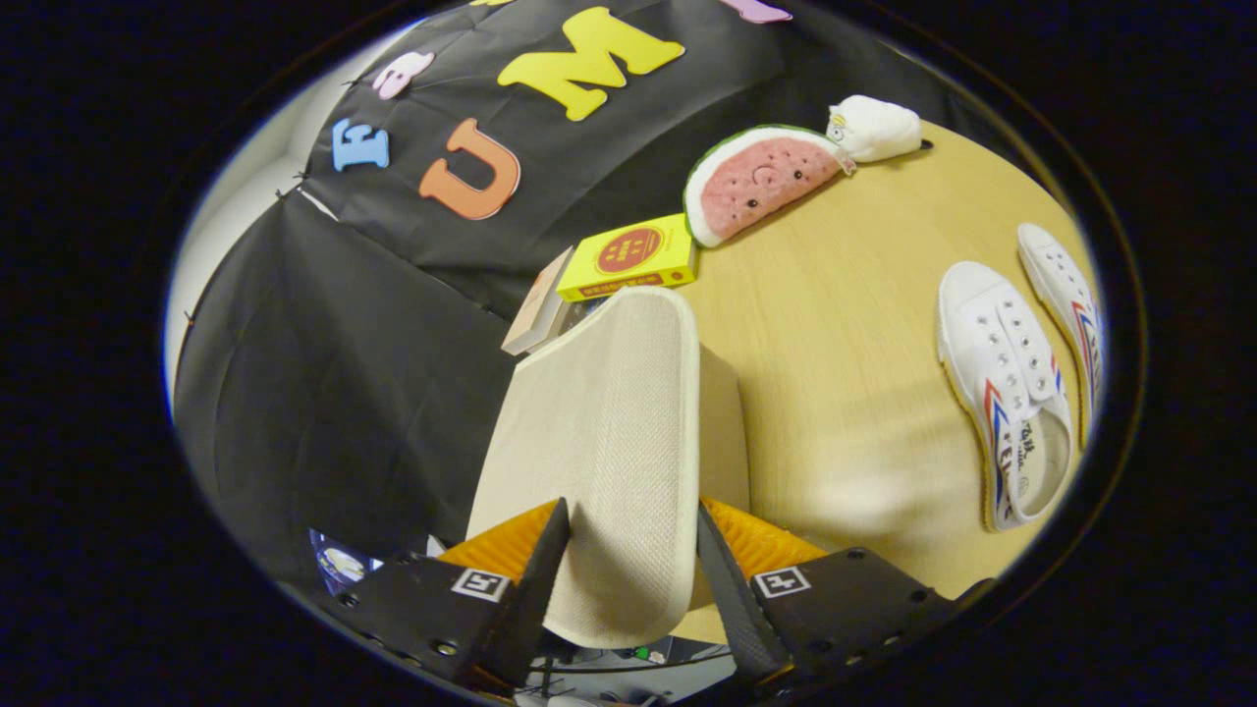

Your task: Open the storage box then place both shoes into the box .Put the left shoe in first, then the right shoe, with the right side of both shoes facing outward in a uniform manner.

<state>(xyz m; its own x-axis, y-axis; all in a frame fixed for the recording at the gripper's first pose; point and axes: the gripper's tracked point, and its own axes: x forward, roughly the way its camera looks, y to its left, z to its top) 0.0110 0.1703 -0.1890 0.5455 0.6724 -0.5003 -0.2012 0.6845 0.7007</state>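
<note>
the gripper [628, 550] has its two fingers set a moderate way apart, one on each side of the lid [609, 442], a beige woven-textured flap that runs up between them and curves over at its far end. both fingers appear to press on the lid's edges, so it looks gripped (the contact on the left side is hard to make out for certain). just right of the lid, touching it, a plain beige wall of the box [722, 422] shows.

the box stands on a light wooden table [845, 324]. well off to the right of the fingers, two white shoes lie side by side on the table, toes pointing away: the near shoe [1002, 383], with red and blue stripes on its side, and the far shoe [1065, 304] just beyond it.

beyond the lid's far end sits a yellow box [628, 257] on a stack of books [538, 309]. beside it leans a watermelon plush [761, 182], and past that lies a white plush [872, 128].
</note>
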